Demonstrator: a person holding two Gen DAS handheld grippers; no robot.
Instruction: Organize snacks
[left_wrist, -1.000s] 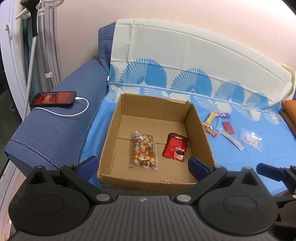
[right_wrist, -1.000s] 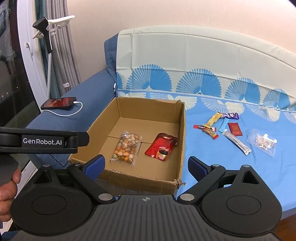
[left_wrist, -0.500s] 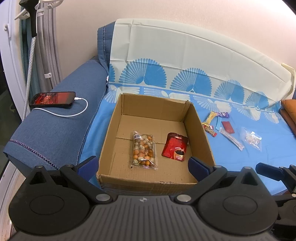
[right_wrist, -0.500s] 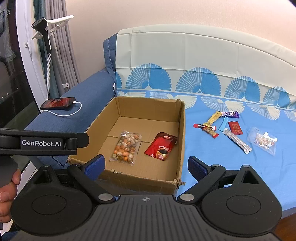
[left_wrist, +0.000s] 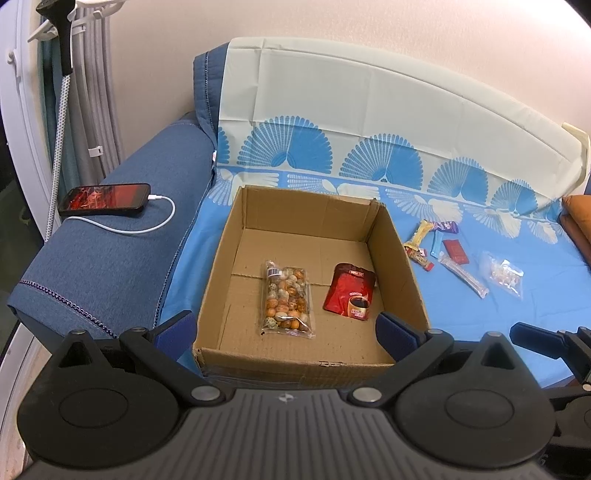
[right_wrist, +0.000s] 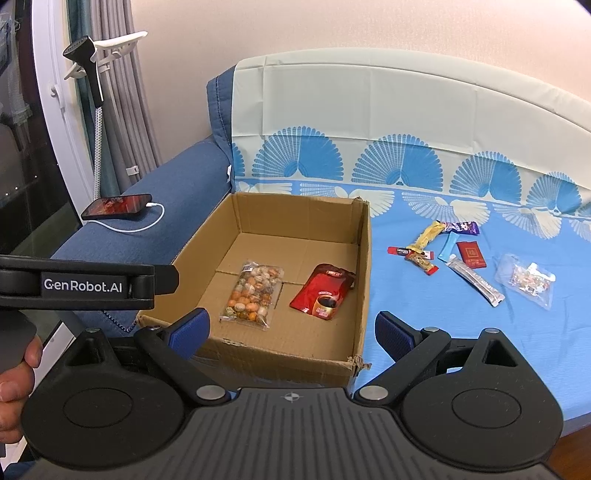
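An open cardboard box (left_wrist: 395, 251) (right_wrist: 364, 266) sits on a blue sofa cover. Inside lie a clear bag of mixed nuts (left_wrist: 287, 298) (right_wrist: 253, 291) and a red coffee pouch (left_wrist: 351, 294) (right_wrist: 323, 291). Right of the box lie several small snacks: a yellow bar (right_wrist: 426, 238), a blue stick (right_wrist: 447, 246), a red packet (right_wrist: 471, 254), a silver stick (right_wrist: 476, 281) and a clear candy bag (right_wrist: 526, 278) (left_wrist: 502, 272). My left gripper (left_wrist: 286, 330) is open and empty before the box's near wall. My right gripper (right_wrist: 290, 330) is open and empty near the box's front right corner.
A phone (left_wrist: 105, 199) with a white charging cable lies on the blue armrest (left_wrist: 110, 266) at left. A garment steamer stand (right_wrist: 94, 74) and curtains are by the wall. An orange cushion (left_wrist: 578, 221) is at the far right.
Both views have shifted slightly; the grippers stay open and empty and nothing in the box or on the sofa has moved.
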